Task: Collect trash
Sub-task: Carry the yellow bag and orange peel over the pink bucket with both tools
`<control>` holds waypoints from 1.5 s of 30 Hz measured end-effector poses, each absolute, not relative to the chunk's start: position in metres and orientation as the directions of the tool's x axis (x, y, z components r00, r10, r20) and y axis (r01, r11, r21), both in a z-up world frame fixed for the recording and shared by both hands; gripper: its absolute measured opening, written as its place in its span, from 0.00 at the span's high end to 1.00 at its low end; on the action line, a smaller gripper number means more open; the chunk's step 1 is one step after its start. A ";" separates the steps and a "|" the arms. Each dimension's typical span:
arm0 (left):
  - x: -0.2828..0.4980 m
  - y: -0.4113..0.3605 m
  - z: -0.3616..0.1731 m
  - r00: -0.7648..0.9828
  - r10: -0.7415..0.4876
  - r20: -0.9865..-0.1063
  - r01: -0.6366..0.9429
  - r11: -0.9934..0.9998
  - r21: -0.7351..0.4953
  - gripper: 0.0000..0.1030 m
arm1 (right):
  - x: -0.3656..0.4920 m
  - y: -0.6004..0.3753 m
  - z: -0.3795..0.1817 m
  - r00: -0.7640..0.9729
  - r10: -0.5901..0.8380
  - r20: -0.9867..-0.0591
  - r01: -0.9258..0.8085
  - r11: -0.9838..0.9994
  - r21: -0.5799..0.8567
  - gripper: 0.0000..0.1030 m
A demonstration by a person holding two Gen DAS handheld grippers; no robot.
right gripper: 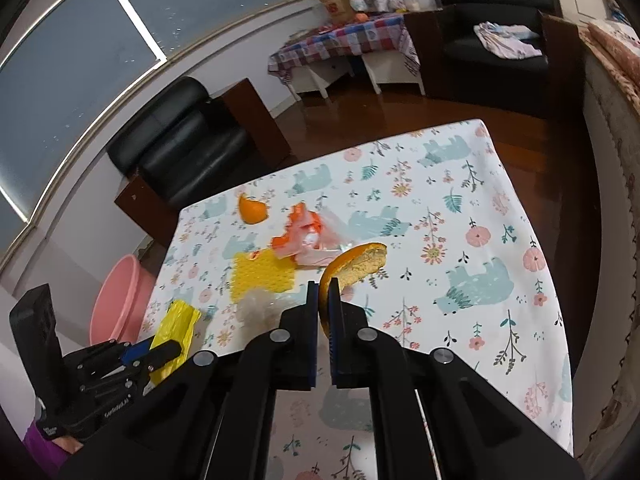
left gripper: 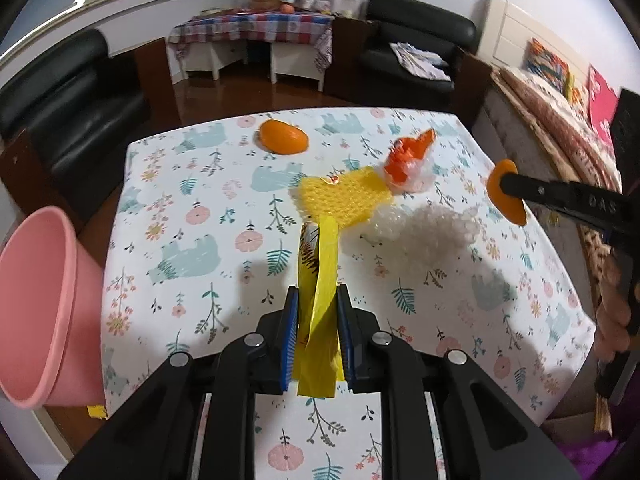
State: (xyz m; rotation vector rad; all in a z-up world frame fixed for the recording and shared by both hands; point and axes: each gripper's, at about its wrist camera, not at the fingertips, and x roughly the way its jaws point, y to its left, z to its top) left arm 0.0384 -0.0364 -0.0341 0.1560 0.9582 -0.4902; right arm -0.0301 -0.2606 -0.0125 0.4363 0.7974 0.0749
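Observation:
My left gripper (left gripper: pixel 318 300) is shut on a yellow wrapper (left gripper: pixel 320 280) and holds it above the table; it also shows in the right wrist view (right gripper: pixel 178 330). My right gripper (right gripper: pixel 324 294) is shut on an orange peel (right gripper: pixel 354 266), raised above the table; the peel shows at the right in the left wrist view (left gripper: pixel 506 192). On the floral tablecloth (left gripper: pixel 180 240) lie another orange peel (left gripper: pixel 284 137), a yellow mesh sheet (left gripper: pixel 340 198), an orange-and-clear plastic wrap (left gripper: pixel 408 160) and clear bubble wrap (left gripper: pixel 432 232). A pink bin (left gripper: pixel 44 312) stands at the table's left edge.
Black armchairs (left gripper: pixel 60 92) stand left and behind the table (left gripper: pixel 416 44). A low table with a plaid cloth (left gripper: pixel 256 28) is at the back wall. A bed with patterned cushions (left gripper: pixel 560 92) runs along the right. The floor is dark wood.

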 end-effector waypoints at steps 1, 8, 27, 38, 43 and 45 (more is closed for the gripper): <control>0.036 -0.034 -0.032 0.481 -0.330 -0.812 0.457 0.885 -0.089 0.83 | -0.032 -0.259 -0.011 0.703 0.229 -0.673 0.092 0.910 0.405 0.95; 0.022 -0.019 -0.019 0.523 -0.313 -0.793 0.408 0.908 -0.090 0.83 | -0.049 -0.247 0.004 0.726 0.237 -0.646 0.060 0.913 0.402 0.95; -0.016 0.043 0.026 0.641 -0.330 -0.693 0.328 0.934 -0.141 0.83 | -0.076 -0.173 0.040 0.754 0.257 -0.604 -0.056 0.942 0.330 0.95; -0.008 0.062 0.022 0.645 -0.328 -0.690 0.288 0.941 -0.178 0.83 | -0.065 -0.150 0.045 0.752 0.292 -0.591 -0.114 0.941 0.320 0.95; 0.000 0.071 0.017 0.644 -0.320 -0.695 0.255 0.946 -0.200 0.83 | -0.054 -0.136 0.046 0.748 0.317 -0.584 -0.151 0.937 0.315 0.95; 0.003 0.079 0.015 0.646 -0.316 -0.694 0.236 0.948 -0.212 0.83 | -0.049 -0.128 0.045 0.742 0.328 -0.584 -0.167 0.935 0.313 0.95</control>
